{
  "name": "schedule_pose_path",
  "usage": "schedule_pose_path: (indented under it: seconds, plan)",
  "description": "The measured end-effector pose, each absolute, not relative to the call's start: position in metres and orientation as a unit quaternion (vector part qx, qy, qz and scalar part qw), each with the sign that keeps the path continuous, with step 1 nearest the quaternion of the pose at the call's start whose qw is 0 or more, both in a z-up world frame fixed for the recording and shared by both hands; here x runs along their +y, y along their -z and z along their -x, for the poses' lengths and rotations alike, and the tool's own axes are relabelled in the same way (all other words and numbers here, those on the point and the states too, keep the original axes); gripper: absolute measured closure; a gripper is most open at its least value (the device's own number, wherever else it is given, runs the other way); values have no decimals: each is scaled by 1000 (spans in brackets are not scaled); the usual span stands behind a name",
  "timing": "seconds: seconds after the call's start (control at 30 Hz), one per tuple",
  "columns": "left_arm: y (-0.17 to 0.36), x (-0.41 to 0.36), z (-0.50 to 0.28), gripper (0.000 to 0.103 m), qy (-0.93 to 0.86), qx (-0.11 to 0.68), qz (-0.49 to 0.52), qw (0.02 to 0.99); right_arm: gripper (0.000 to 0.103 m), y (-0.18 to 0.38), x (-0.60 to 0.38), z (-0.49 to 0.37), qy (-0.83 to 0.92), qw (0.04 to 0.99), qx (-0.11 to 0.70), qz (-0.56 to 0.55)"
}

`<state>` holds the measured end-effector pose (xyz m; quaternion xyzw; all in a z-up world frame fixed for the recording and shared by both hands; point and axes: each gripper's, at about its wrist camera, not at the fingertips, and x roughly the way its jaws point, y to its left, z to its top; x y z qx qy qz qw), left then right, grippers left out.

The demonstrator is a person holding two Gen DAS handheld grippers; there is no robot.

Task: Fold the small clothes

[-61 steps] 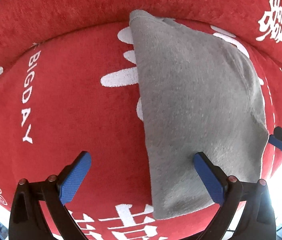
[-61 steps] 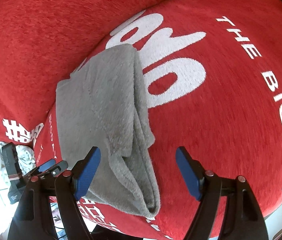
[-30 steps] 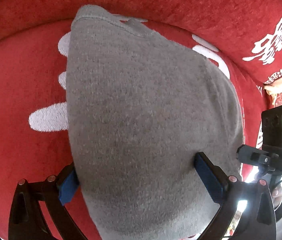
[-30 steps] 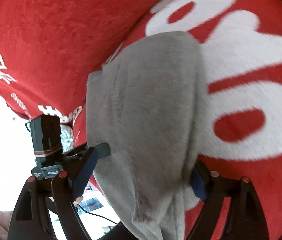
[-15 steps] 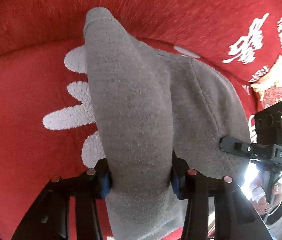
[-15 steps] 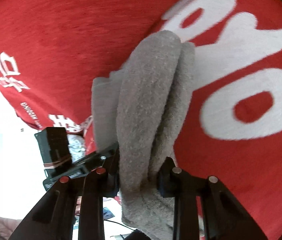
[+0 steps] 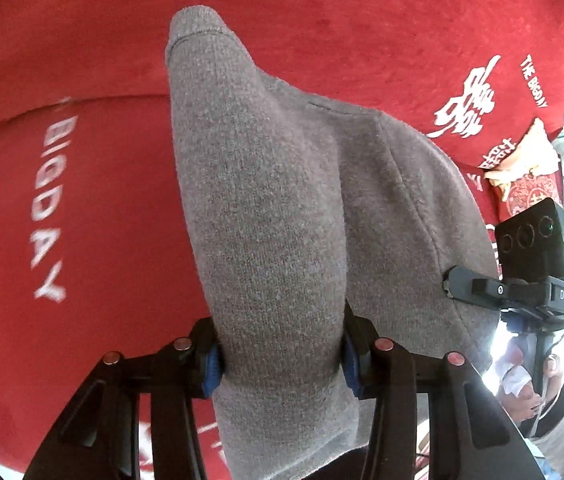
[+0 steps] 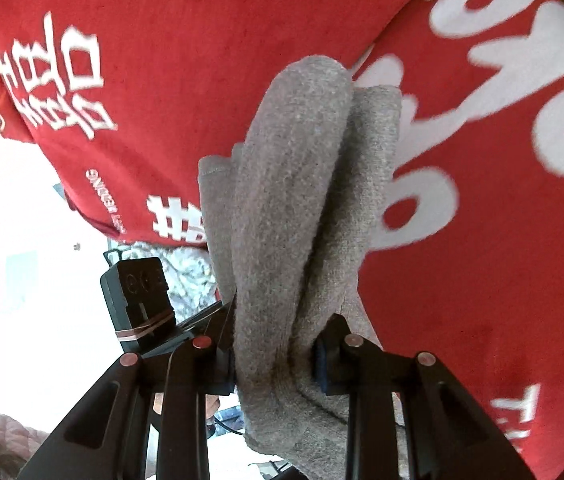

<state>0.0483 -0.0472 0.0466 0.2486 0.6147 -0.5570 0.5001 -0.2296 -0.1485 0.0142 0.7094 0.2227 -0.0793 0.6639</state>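
Note:
A grey knitted garment (image 7: 277, 208) is bunched and lifted off the red cushion. My left gripper (image 7: 279, 354) is shut on its near edge, the blue pads (image 7: 210, 364) pressing a thick fold from both sides. In the right wrist view the same grey garment (image 8: 294, 216) runs up in two rolled folds, and my right gripper (image 8: 275, 358) is shut on its other near end. The far hem (image 7: 195, 26) points away, and the part below the jaws hangs down out of sight. The right gripper's body and camera (image 7: 530, 264) show at the right of the left wrist view.
A red cushion cover (image 7: 73, 200) with white lettering fills the background in both views. The left gripper's camera block (image 8: 137, 300) shows at the lower left of the right wrist view. A person's hand (image 7: 522, 384) is at the lower right. Bright floor lies beyond the cushion's edge.
Both grippers went from open around the flat garment to shut on it. The garment has been pulled up off the cushion and bunched into thick folds, and both views have drawn back.

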Motion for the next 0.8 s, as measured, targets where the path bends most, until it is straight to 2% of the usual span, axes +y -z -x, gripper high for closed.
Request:
schedule_pose_path:
  seconds: [0.17,0.33,0.4,0.43,0.47,0.53,0.8]
  plan:
    - [-31,-12,-79,55,529,631,-251,509,72,3,-123,188,60,650,244,-717]
    - [9,3,-98,55,491,650,-256,520,72,27,-110,153,77,639,297,-705]
    - [20,9,-105,51,470,653,-264,532,69,32,-112,146,102,638,328,-689]
    - [19,11,-108,49,469,653,-256,537,64,34,-115,146,124,637,347,-678]
    - [16,15,-112,49,470,653,-244,541,54,32,-118,148,146,636,361,-667]
    - [9,23,-121,49,470,651,-236,548,46,25,-124,153,189,636,383,-643]
    - [-22,51,-153,49,441,595,-244,625,46,5,-127,183,204,643,352,-649]
